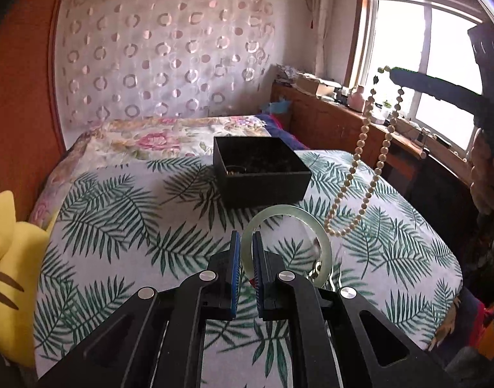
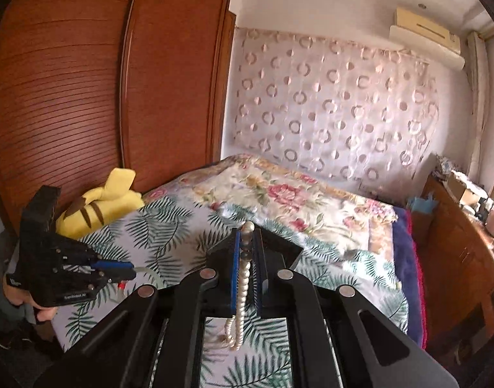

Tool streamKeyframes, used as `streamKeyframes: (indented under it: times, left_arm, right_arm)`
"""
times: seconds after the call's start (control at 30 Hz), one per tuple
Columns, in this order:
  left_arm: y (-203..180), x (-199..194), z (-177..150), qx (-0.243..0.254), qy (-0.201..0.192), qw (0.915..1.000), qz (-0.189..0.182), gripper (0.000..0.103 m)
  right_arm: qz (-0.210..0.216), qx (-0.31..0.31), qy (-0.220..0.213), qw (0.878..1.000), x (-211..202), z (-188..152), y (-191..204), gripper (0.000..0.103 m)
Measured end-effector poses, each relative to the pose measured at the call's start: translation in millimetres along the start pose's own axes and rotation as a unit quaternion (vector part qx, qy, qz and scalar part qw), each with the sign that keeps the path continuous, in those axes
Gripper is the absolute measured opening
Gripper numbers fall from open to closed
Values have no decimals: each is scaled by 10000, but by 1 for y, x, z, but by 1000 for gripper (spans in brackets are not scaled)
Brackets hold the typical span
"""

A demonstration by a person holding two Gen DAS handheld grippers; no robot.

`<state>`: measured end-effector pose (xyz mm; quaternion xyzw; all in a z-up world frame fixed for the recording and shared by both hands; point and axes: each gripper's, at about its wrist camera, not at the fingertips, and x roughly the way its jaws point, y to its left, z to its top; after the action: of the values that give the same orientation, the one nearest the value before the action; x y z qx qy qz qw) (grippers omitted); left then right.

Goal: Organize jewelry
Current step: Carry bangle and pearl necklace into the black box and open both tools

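In the left wrist view my left gripper [image 1: 246, 242] is shut on a pale green jade bangle [image 1: 322, 242], held just above the leaf-print bed cover. A black open jewelry box [image 1: 263, 177] sits on the bed beyond it, with small items inside. My right gripper [image 1: 392, 76] appears at the upper right with a pearl necklace [image 1: 360, 168] hanging from it in a long loop, right of the box. In the right wrist view my right gripper [image 2: 246, 242] is shut on the pearl necklace [image 2: 242, 291]. The left gripper [image 2: 130, 271] shows at the left there.
A yellow plush toy [image 1: 11, 258] lies at the bed's left edge, also seen in the right wrist view [image 2: 98, 203]. A floral quilt [image 1: 156, 139] covers the far bed. A wooden wardrobe [image 2: 85, 97] stands left; a cluttered wooden cabinet [image 1: 343, 113] runs under the window.
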<state>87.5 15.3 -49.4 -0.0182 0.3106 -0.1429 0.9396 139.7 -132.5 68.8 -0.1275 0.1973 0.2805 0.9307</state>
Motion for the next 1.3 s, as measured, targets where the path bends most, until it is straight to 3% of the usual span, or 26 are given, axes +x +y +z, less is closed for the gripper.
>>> streamKeyframes:
  times: [0.67,0.83,1.13,1.3]
  left_arm:
    - [5,59,89,156,-300,9994,121,7]
    - [13,83,102,138,-204,9995,189,7]
    - [22,131,115,118,105,9995,285,7]
    - [21,149,119,149,209,9992,309,7]
  right_arm:
    - [-97,-319,-397,9987,45,84,-33,8]
    - [87,-232,-144,9996,75,70,-42,8]
    - [369,32,703,9968,144,8,-51,9]
    - [513,235,882,9945,160,-8,-54,9]
